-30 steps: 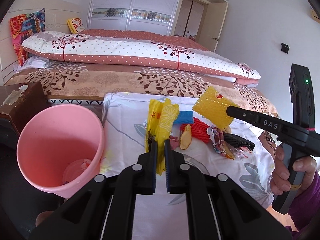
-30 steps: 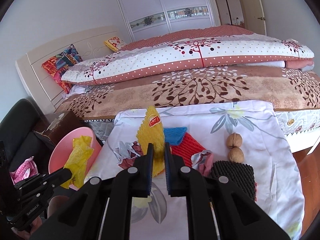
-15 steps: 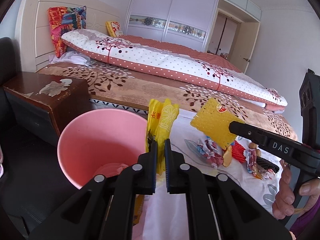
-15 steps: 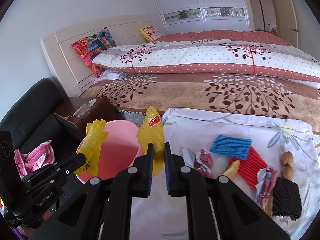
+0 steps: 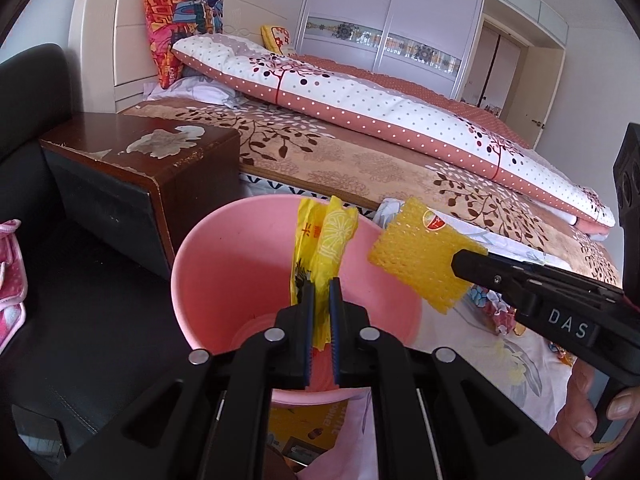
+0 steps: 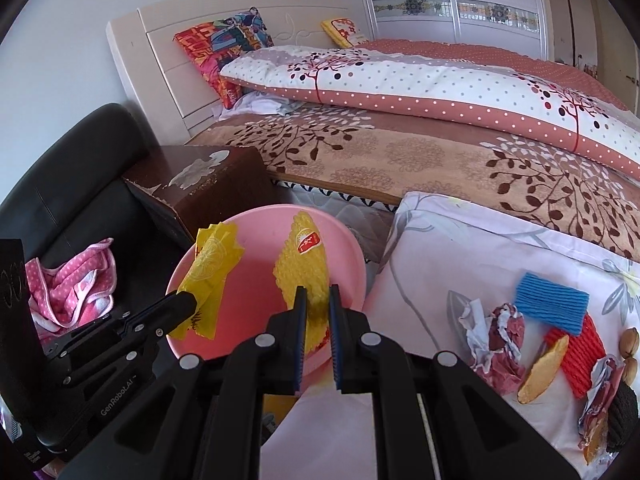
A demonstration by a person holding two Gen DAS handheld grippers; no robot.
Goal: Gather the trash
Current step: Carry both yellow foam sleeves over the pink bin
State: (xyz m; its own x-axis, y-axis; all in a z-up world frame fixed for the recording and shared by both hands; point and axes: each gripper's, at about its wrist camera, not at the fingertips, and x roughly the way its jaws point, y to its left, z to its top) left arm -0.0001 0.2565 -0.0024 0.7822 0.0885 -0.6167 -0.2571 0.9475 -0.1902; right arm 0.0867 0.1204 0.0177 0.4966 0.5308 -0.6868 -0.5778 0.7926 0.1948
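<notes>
Both grippers (image 5: 320, 284) (image 6: 317, 292) clamped, side by side

Bed (image 6: 400, 152), brown nightstand (image 5: 140, 160), pink dotted cloth, maybe garment (image 6: 68, 292).

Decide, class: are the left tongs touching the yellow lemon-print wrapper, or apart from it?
Touching. In the left wrist view, the left tongs pinch the yellow wrapper between both fingers, above the pink bin; the right wrist view shows the same grip from the side.

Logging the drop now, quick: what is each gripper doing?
Left gripper: shut on the yellow wrapper, over the pink bin.
Right gripper: shut on the yellow foam net, also over the bin.
</notes>
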